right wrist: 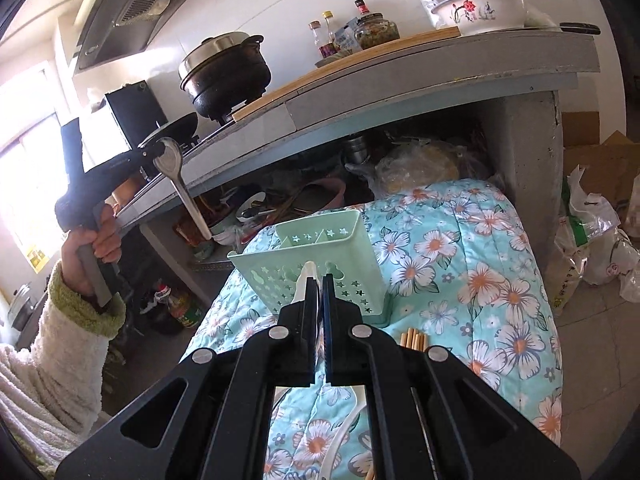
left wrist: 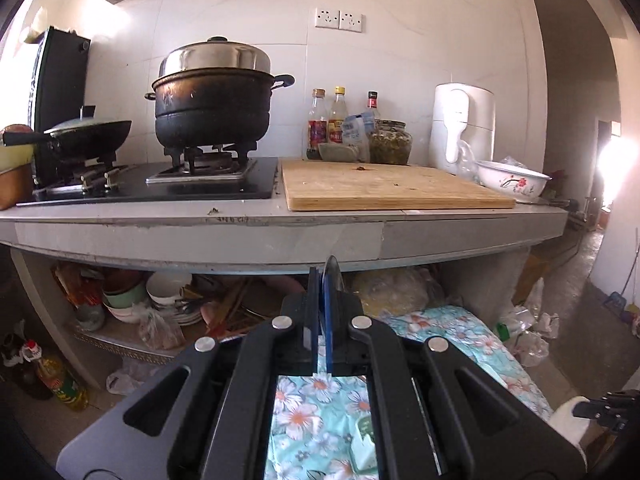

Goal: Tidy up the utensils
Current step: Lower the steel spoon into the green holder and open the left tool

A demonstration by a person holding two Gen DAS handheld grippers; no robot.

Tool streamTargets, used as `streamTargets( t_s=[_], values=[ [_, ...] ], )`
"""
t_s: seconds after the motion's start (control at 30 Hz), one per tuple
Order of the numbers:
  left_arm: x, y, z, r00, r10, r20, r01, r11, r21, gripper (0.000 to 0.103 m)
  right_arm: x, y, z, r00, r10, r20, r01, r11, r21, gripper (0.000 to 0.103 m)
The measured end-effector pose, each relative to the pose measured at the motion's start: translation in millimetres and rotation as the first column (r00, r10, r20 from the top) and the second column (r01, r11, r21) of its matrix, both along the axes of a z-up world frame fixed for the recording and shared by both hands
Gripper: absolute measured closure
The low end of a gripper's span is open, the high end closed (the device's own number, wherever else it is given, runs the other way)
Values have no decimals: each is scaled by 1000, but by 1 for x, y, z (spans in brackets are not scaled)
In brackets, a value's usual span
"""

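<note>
The metal spoon (right wrist: 181,184) hangs bowl-up from the left gripper (right wrist: 154,151), raised left of the green caddy (right wrist: 320,264) on the quilt (right wrist: 480,264). The right gripper (right wrist: 319,280) pinches a white utensil (right wrist: 309,269) before the caddy. I'd lower each handle-first, straight into a compartment, avoiding the rim.

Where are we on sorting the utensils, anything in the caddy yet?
Nothing shows inside the green caddy so far. In hand: the left gripper is shut on a metal spoon, held up high; the right gripper pinches a white utensil at the caddy. Left: wooden chopsticks lying on the floral quilt.
</note>
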State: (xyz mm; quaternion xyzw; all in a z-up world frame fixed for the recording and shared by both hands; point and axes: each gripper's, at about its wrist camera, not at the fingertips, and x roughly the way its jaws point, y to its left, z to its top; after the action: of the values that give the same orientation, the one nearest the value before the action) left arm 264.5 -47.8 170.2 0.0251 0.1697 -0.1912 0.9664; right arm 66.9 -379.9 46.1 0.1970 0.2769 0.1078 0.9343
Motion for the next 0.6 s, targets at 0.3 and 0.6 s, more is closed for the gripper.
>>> streamTargets(
  t_s=[0.3,0.6],
  values=[
    [43,-42,-59,999,52,8,-53,986,157,102,3,-2,-12,1000,-1,-29,1,1000,13,100],
    [36,-66,-113,1000,-3,11,0,960,278,101,9,-3,-19,999,-2,-47,3,1000,19,100]
  ],
)
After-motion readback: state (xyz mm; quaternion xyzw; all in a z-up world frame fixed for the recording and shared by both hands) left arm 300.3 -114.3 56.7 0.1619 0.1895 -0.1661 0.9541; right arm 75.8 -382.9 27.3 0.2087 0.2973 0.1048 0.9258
